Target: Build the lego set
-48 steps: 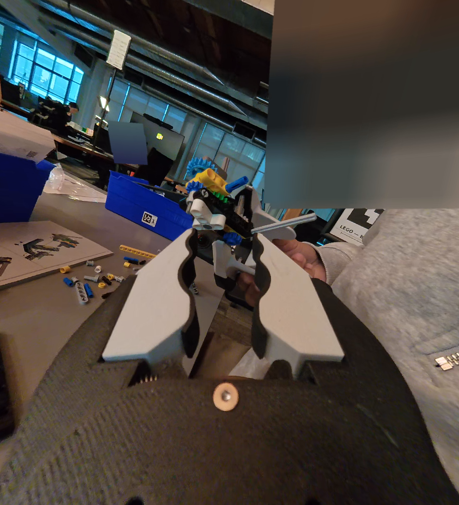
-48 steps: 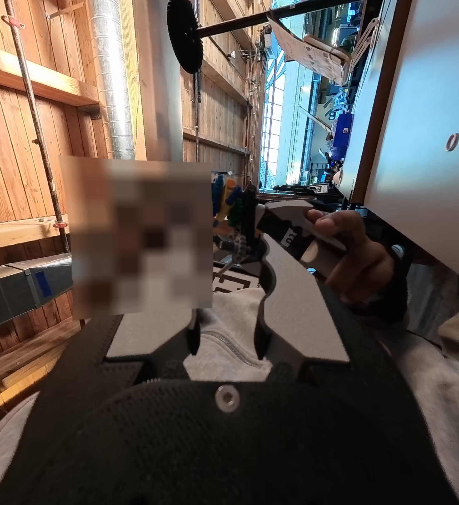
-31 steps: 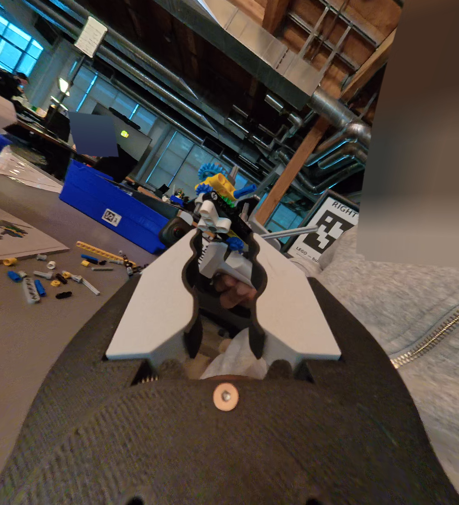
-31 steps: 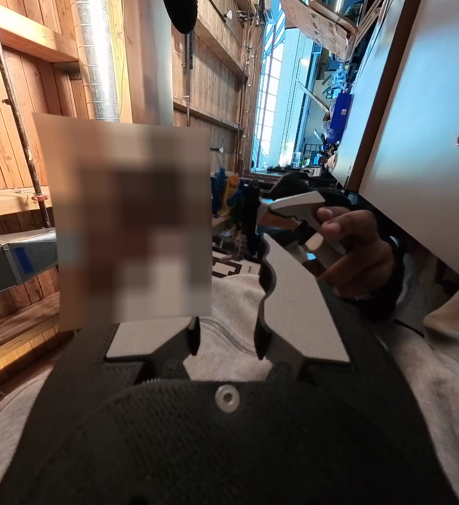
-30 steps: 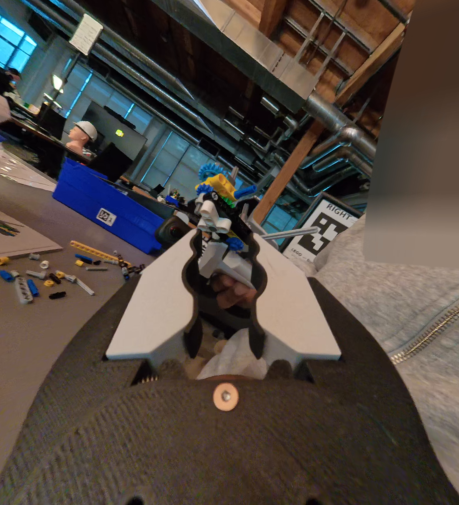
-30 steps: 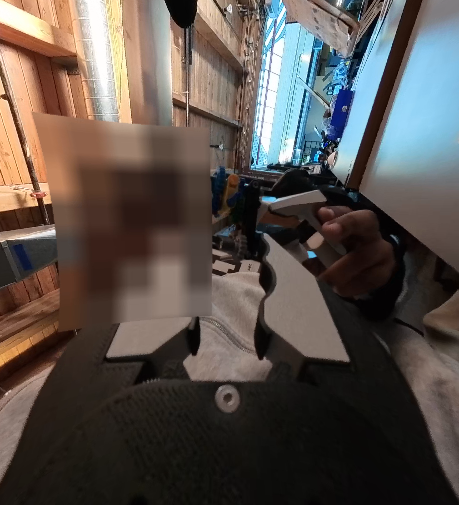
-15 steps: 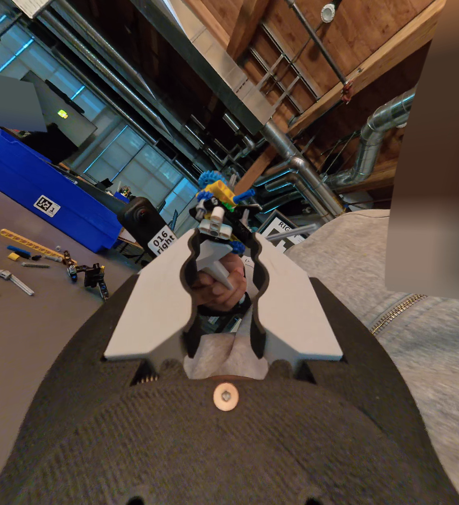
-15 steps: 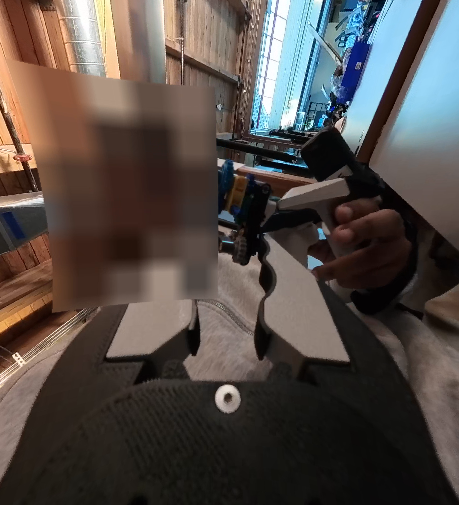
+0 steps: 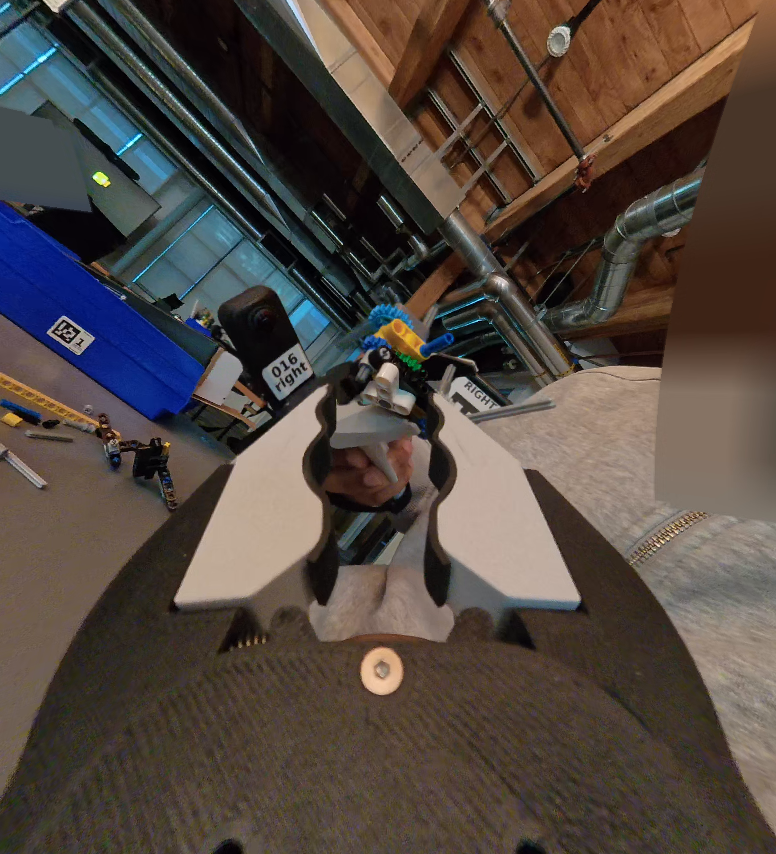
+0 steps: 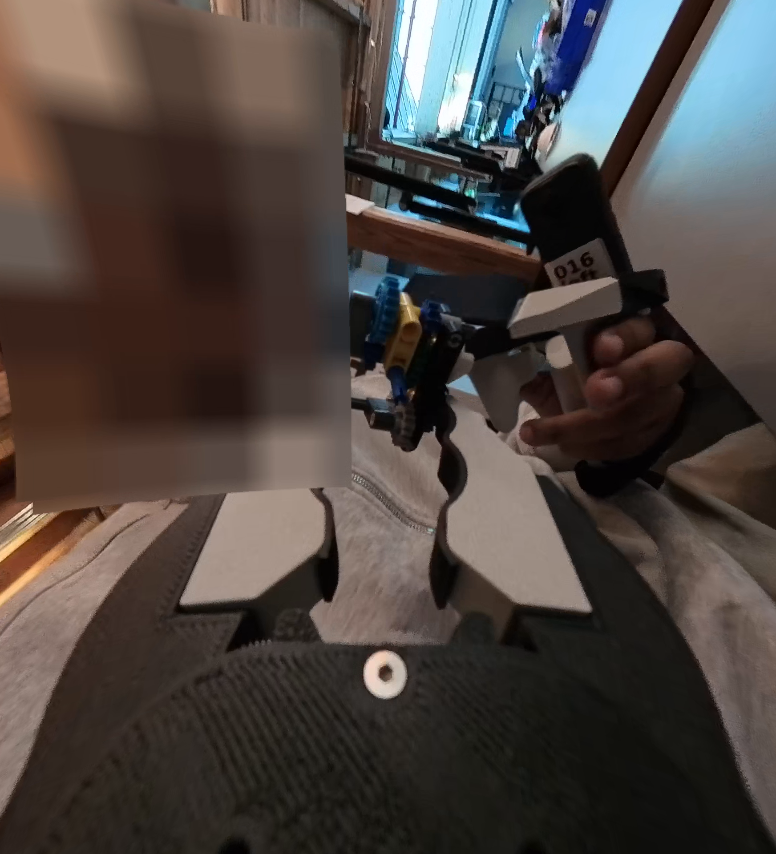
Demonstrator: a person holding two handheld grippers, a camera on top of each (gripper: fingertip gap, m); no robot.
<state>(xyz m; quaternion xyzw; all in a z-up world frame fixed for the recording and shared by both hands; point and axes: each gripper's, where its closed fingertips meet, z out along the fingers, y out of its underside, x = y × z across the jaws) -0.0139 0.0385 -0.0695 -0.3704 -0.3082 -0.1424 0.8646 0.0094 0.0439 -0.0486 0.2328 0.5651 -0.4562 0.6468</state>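
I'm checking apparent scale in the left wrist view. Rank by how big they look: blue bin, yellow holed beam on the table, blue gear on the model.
1. blue bin
2. yellow holed beam
3. blue gear, though it is nearer the camera.

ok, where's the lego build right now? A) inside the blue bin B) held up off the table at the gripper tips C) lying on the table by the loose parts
B: the lego build sits at the tips of the left gripper, raised above the table and its loose parts.
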